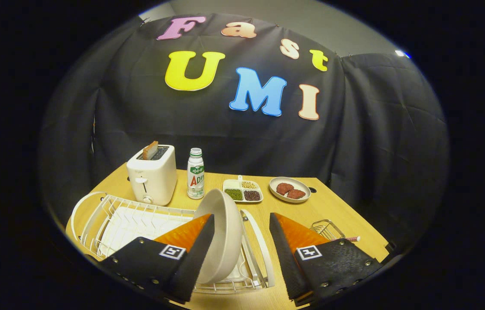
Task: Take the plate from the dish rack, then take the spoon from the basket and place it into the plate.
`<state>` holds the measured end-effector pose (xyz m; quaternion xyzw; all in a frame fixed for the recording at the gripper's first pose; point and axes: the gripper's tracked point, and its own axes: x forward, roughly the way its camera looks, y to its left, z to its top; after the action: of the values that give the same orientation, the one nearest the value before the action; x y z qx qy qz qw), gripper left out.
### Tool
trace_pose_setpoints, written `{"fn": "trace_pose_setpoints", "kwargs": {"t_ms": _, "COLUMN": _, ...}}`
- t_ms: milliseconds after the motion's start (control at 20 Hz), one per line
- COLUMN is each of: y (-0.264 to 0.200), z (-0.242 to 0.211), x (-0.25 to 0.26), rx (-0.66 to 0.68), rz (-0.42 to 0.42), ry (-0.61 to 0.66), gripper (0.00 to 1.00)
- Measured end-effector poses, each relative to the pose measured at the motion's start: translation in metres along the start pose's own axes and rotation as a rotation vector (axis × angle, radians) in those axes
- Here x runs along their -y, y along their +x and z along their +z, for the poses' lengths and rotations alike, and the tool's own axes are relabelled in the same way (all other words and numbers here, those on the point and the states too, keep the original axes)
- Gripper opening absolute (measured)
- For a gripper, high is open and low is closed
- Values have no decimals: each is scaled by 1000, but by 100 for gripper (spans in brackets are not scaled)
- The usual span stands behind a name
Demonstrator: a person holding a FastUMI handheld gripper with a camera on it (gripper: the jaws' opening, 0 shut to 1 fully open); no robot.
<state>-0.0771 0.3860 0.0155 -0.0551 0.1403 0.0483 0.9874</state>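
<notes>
White wire rack point(109, 215) on the worktop point(337, 206) holds the plate point(225, 237) upright between the spread tongs point(242, 254), not visibly clamped, so the lift seems just beginning, with the spoon point(351, 239) waiting in its basket point(326, 228).

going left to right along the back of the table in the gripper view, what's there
white toaster with a slice of toast in it → white bottle with green cap → white divided tray of beans → oval plate with two reddish-brown pieces
</notes>
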Motion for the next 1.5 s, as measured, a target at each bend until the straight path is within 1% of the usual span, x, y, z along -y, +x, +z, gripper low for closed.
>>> {"fn": "trace_pose_setpoints", "kwargs": {"t_ms": 50, "y": 4, "z": -1, "x": -5, "rx": -7, "rz": -4, "ry": -15, "gripper": 74}}
{"fn": "trace_pose_setpoints", "kwargs": {"t_ms": 100, "y": 7, "z": -2, "x": -7, "rx": -13, "rz": -10, "ry": -31, "gripper": 71}}
{"fn": "trace_pose_setpoints", "kwargs": {"t_ms": 150, "y": 11, "z": -2, "x": -10, "rx": -15, "rz": -15, "ry": -52, "gripper": 58}}
{"fn": "trace_pose_setpoints", "kwargs": {"t_ms": 200, "y": 14, "z": -3, "x": -12, "rx": -17, "rz": -21, "ry": -74, "gripper": 50}}
{"fn": "trace_pose_setpoints", "kwargs": {"t_ms": 250, "y": 22, "z": -3, "x": -15, "rx": -21, "rz": -31, "ry": -96, "gripper": 33}}
{"fn": "trace_pose_setpoints", "kwargs": {"t_ms": 300, "y": 18, "z": -3, "x": -13, "rx": -34, "rz": -56, "ry": -120, "gripper": 29}}
{"fn": "trace_pose_setpoints", "kwargs": {"t_ms": 350, "y": 18, "z": -1, "x": -8, "rx": -31, "rz": -93, "ry": -154, "gripper": 28}}
{"fn": "trace_pose_setpoints", "kwargs": {"t_ms": 450, "y": 18, "z": 0, "x": -7, "rx": -55, "rz": -150, "ry": -215, "gripper": 14}}
{"fn": "trace_pose_setpoints", "kwargs": {"t_ms": 500, "y": 18, "z": 5, "x": -11, "rx": -58, "rz": -160, "ry": -240, "gripper": 9}}
{"fn": "trace_pose_setpoints", "kwargs": {"t_ms": 550, "y": 21, "z": 5, "x": -12, "rx": -63, "rz": -173, "ry": -260, "gripper": 7}}
{"fn": "trace_pose_setpoints", "kwargs": {"t_ms": 650, "y": 21, "z": 12, "x": -16, "rx": -61, "rz": -206, "ry": -304, "gripper": 7}}
{"fn": "trace_pose_setpoints", "kwargs": {"t_ms": 750, "y": 17, "z": 29, "x": -21, "rx": -28, "rz": -246, "ry": -377, "gripper": 7}}
{"fn": "trace_pose_setpoints", "kwargs": {"t_ms": 800, "y": 16, "z": 37, "x": -23, "rx": -17, "rz": -266, "ry": -412, "gripper": 1}}
{"fn": "trace_pose_setpoints", "kwargs": {"t_ms": 950, "y": 2, "z": 51, "x": -23, "rx": 24, "rz": -323, "ry": -490, "gripper": 1}}
{"fn": "trace_pose_setpoints", "kwargs": {"t_ms": 1050, "y": -10, "z": 58, "x": -23, "rx": 36, "rz": -323, "ry": -482, "gripper": 1}}
{"fn": "trace_pose_setpoints", "kwargs": {"t_ms": 1200, "y": -43, "z": 70, "x": -12, "rx": 53, "rz": -341, "ry": -449, "gripper": 1}}
{"fn": "trace_pose_setpoints", "kwargs": {"t_ms": 1350, "y": -78, "z": 71, "x": -2, "rx": 52, "rz": -351, "ry": -391, "gripper": 1}}
{"fn": "trace_pose_setpoints", "kwargs": {"t_ms": 1500, "y": -114, "z": 60, "x": 3, "rx": 45, "rz": -331, "ry": -335, "gripper": 1}}
